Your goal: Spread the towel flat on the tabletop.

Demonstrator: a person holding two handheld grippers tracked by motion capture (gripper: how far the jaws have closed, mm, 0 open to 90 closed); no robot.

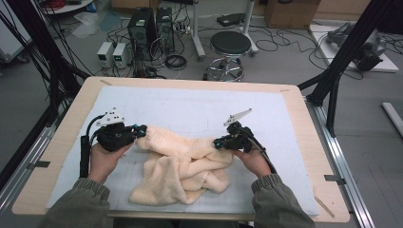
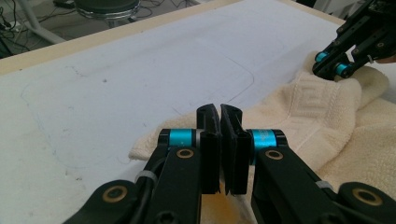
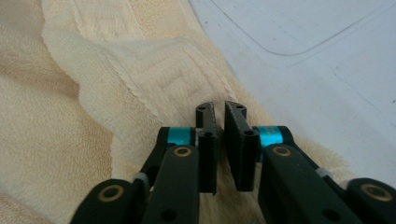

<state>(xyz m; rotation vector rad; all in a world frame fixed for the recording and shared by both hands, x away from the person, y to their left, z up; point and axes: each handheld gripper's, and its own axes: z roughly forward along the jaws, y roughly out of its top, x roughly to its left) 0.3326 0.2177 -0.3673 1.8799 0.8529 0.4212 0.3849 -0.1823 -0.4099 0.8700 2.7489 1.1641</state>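
Towel (image 1: 183, 166), cream and fluffy, lies bunched up in the middle of the worktop (image 1: 304, 123), on a pale blue-white mat (image 1: 190, 107). The person's left hand (image 1: 105, 159) holds the left gripper (image 1: 141, 130) low and level, pointing toward the towel's left end. Its fingers (image 2: 208, 140) are clenched on an edge of the towel there. The right hand (image 1: 254, 159) holds the right gripper (image 1: 217, 142) pointing left, at the towel's right side. Its fingers (image 3: 208, 140) are pressed nearly together with towel cloth right under them, but you cannot tell if any cloth is pinched between them. Both forearms wear grey-green sleeves (image 1: 78, 204) and come in from the near edge. The worktop is light wood. Behind it the grey floor (image 1: 285, 57) has a round black stool (image 1: 230, 45), two dark computer boxes (image 1: 152, 28) and lots of black cables (image 1: 176, 61)
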